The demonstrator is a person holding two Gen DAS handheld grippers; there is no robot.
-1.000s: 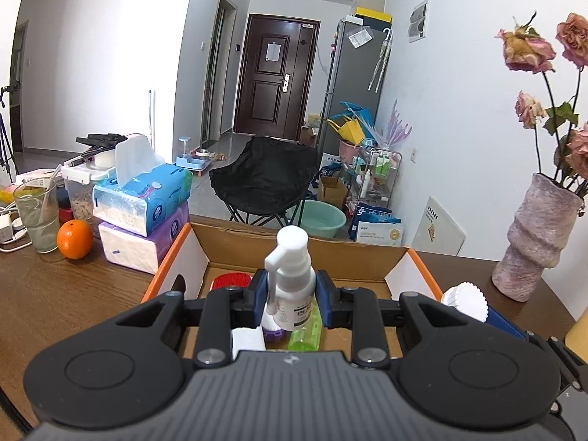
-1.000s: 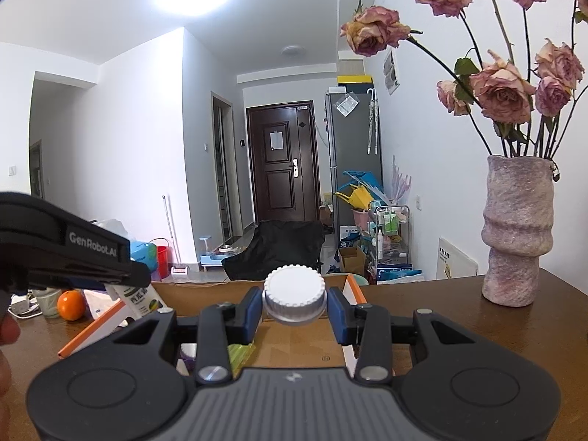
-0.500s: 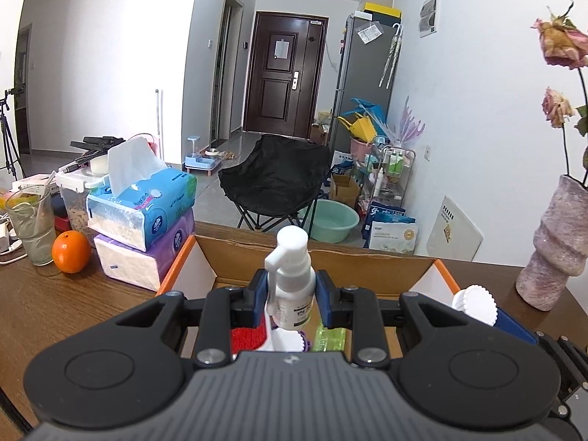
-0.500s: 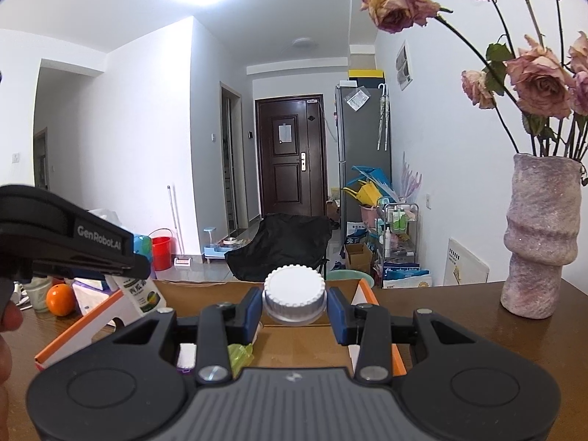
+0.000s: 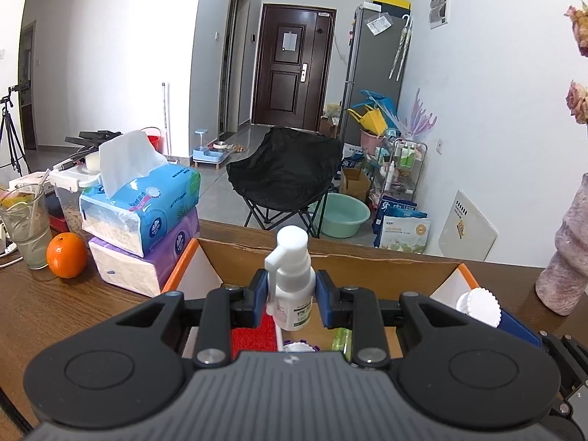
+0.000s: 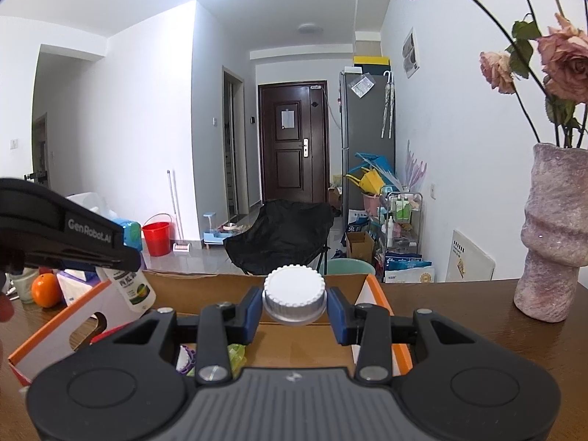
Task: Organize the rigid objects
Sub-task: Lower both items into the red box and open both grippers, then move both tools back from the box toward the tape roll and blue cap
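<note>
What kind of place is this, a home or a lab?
Most likely a lived-in apartment: a dark brown front door, a grey fridge with notes stuck on it, and a wooden table holding stacked tissue packs and an open cardboard box.

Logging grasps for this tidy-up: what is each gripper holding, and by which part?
Left gripper: white spray bottle, clamped at its shoulder. Right gripper: a bottle's ribbed white cap, pinched on its sides.

Two tissue packs, one orange, one vase, one cardboard box
</note>
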